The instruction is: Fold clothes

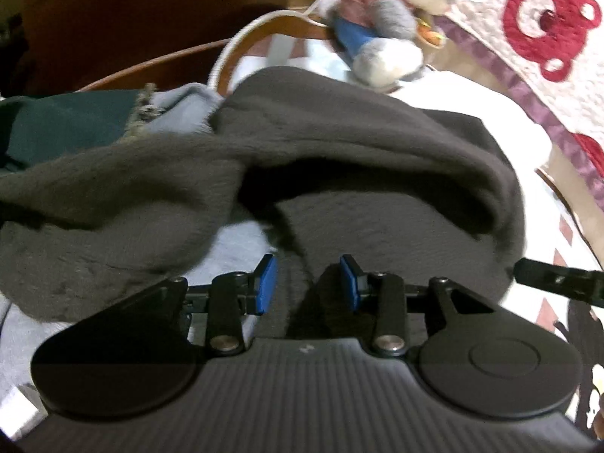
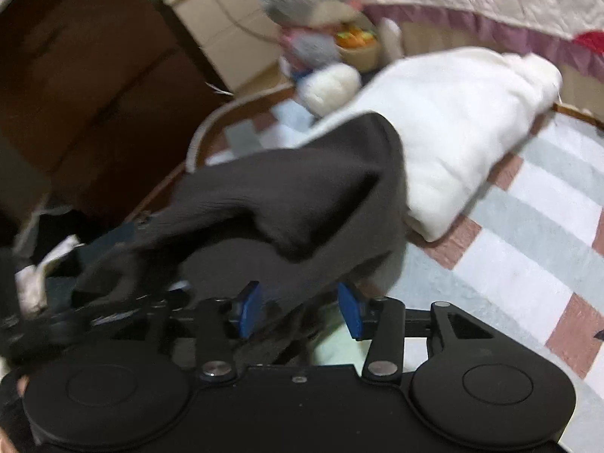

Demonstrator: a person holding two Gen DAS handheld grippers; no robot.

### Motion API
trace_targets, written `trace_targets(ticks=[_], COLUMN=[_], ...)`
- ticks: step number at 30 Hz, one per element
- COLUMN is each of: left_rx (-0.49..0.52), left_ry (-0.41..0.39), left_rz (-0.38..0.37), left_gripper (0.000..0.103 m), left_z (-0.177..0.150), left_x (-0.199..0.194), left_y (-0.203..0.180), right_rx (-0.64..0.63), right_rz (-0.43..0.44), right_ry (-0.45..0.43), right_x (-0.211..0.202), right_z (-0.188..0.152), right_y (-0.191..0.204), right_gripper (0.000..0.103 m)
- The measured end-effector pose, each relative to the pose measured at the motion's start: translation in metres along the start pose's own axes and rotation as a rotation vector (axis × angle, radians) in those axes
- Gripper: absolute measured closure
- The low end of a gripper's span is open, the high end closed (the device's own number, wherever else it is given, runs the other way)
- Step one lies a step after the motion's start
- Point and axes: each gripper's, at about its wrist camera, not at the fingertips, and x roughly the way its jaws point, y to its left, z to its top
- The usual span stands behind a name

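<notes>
A dark grey knit garment [image 1: 339, 158] lies rumpled and partly doubled over across the striped bed cover. My left gripper [image 1: 308, 283] is open, its blue pads either side of the garment's near edge without pinching it. In the right wrist view the same grey garment [image 2: 302, 196] hangs bunched in front of my right gripper [image 2: 300, 311], which is open with cloth lying between the blue pads. The other gripper shows at the right edge of the left wrist view [image 1: 558, 279].
A folded white garment [image 2: 445, 128] lies behind the grey one. A grey plush rabbit [image 1: 381, 19] sits at the back. A dark green cloth [image 1: 68, 120] and a pale blue one [image 1: 185, 105] lie at left. A quilt with red motifs [image 1: 547, 26] is at right.
</notes>
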Motion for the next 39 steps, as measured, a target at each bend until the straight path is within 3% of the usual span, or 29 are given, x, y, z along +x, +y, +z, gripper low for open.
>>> trace_targets(ticks=[1, 3, 5, 6, 7, 8, 9, 11, 12, 13, 14, 19, 22, 24, 26, 29, 33, 36, 39], left_rx=[0.001, -0.002, -0.023, -0.032, -0.032, -0.033, -0.033, -0.022, -0.017, -0.013, -0.008, 0.108, 0.191, 0.245, 0.299, 0.382, 0.465, 0.509, 0.563], left_ry=[-0.015, -0.017, 0.007, 0.022, 0.031, 0.041, 0.048, 0.045, 0.041, 0.033, 0.021, -0.091, -0.160, -0.205, -0.244, -0.257, -0.145, -0.050, 0.003], left_rz=[0.018, 0.027, -0.037, -0.074, -0.090, -0.106, -0.124, -0.173, -0.201, -0.245, -0.287, -0.433, -0.485, -0.472, -0.441, -0.391, -0.433, -0.468, -0.405], left_gripper=[0.065, 0.062, 0.058, 0.056, 0.054, 0.053, 0.053, 0.057, 0.064, 0.078, 0.082, 0.085, 0.085, 0.085, 0.078, 0.072, 0.068, 0.066, 0.062], left_z=[0.000, -0.001, -0.002, -0.002, -0.003, -0.004, -0.005, -0.007, -0.007, -0.008, -0.008, -0.011, -0.013, -0.016, -0.018, -0.019, -0.031, -0.049, -0.077], left_x=[0.001, 0.004, 0.008, 0.010, 0.012, 0.014, 0.016, 0.014, 0.013, 0.009, 0.004, -0.035, -0.062, -0.077, -0.085, -0.083, -0.064, -0.045, -0.028], left_y=[0.001, 0.003, 0.004, 0.004, 0.003, 0.002, 0.001, -0.001, -0.002, -0.003, -0.005, -0.031, -0.052, -0.065, -0.077, -0.094, -0.115, -0.132, -0.143], right_rx=[0.030, 0.097, 0.166, 0.176, 0.154, 0.120, 0.065, -0.062, -0.106, -0.120, -0.134, -0.178, -0.189, -0.190, -0.179, -0.183, -0.193, -0.107, -0.029], right_rz=[0.010, 0.037, 0.070, 0.073, 0.059, 0.047, 0.036, 0.003, -0.007, -0.014, -0.030, -0.118, -0.208, -0.278, -0.341, -0.469, -0.665, -0.804, -0.931], right_ry=[0.013, 0.037, 0.046, 0.041, 0.022, 0.000, -0.027, -0.115, -0.163, -0.195, -0.229, -0.413, -0.541, -0.626, -0.694, -0.771, -0.791, -0.773, -0.606], right_x=[0.009, 0.026, 0.043, 0.049, 0.054, 0.055, 0.052, 0.037, 0.024, 0.013, -0.001, -0.072, -0.124, -0.162, -0.202, -0.261, -0.317, -0.346, -0.334], right_z=[0.001, 0.003, 0.001, 0.001, 0.002, 0.002, 0.001, -0.001, -0.002, -0.002, -0.003, -0.008, -0.012, -0.015, -0.017, -0.022, -0.034, -0.044, -0.054], right_y=[-0.004, -0.011, -0.016, -0.016, -0.013, -0.008, -0.001, 0.017, 0.023, 0.026, 0.029, 0.035, 0.030, 0.026, 0.019, 0.010, 0.002, -0.023, -0.065], right_gripper=[0.050, 0.038, 0.037, 0.040, 0.050, 0.080, 0.090, 0.095, 0.095, 0.095, 0.096, 0.096, 0.097, 0.097, 0.097, 0.097, 0.098, 0.098, 0.098])
